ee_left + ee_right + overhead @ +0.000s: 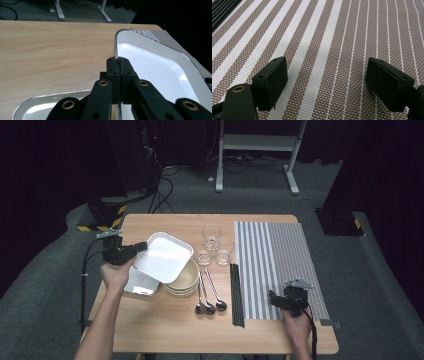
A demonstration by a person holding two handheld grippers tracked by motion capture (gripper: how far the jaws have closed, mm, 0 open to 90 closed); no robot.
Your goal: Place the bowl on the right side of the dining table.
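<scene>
My left gripper (141,248) is shut on the rim of a white square plate (163,256), which hangs tilted above the table's left side. In the left gripper view the two jaws (119,65) pinch the plate's thin edge (116,50), and the plate's white inside (155,65) spreads to the right. A second white plate (141,284) lies flat beneath, its corner (45,106) showing low in that view. My right gripper (273,298) rests at the near end of the striped placemat (280,260), open, with only mat weave (327,62) between its jaws.
Stacked cream bowls (184,279) sit under the lifted plate. Three glasses (213,246) stand behind them. Three spoons (209,306) and black chopsticks (236,292) lie mid-table, next to the placemat. Bare wood runs along the far edge (200,220).
</scene>
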